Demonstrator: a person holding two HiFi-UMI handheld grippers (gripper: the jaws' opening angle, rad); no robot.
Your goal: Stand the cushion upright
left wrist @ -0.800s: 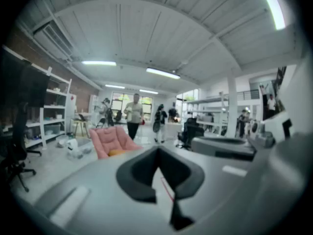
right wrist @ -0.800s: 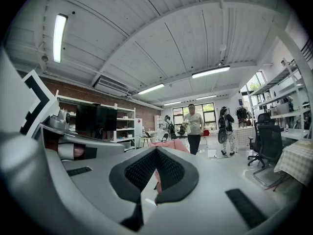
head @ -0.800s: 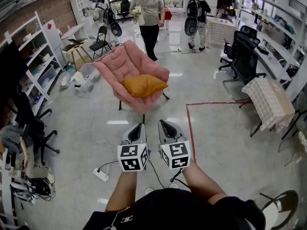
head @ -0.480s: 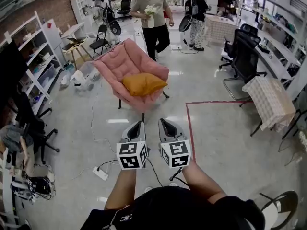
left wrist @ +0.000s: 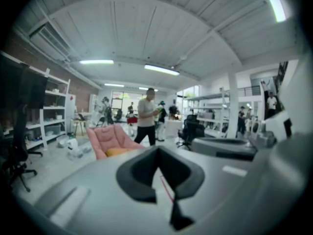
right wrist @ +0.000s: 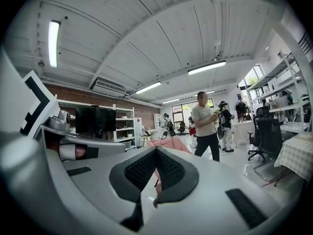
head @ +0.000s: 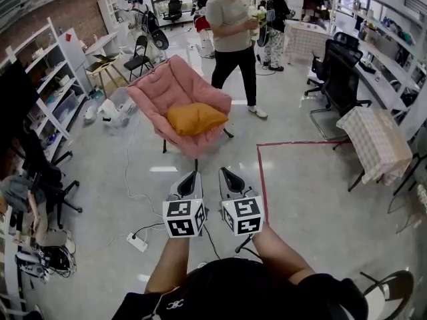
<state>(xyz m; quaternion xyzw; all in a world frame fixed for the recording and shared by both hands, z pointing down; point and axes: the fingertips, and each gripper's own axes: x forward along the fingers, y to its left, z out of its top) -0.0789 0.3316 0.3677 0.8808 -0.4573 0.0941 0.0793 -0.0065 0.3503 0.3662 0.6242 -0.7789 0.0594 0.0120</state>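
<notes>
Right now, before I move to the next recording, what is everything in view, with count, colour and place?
cushion: one, orange, lying flat on the armchair seat
armchair: one, pink, mid-floor ahead
person: one, beige top and black trousers, holding flowers, behind the armchair to its right
second person: one, dark clothes, farther back
office chairs: at least two, black, by the desk on the right
table: one, checked cloth, right
tape line: one, red, on the floor
shelving: white, left wall
power strip: one, white, floor near left
left gripper: grey, shut, empty
right gripper: grey, shut, empty
</notes>
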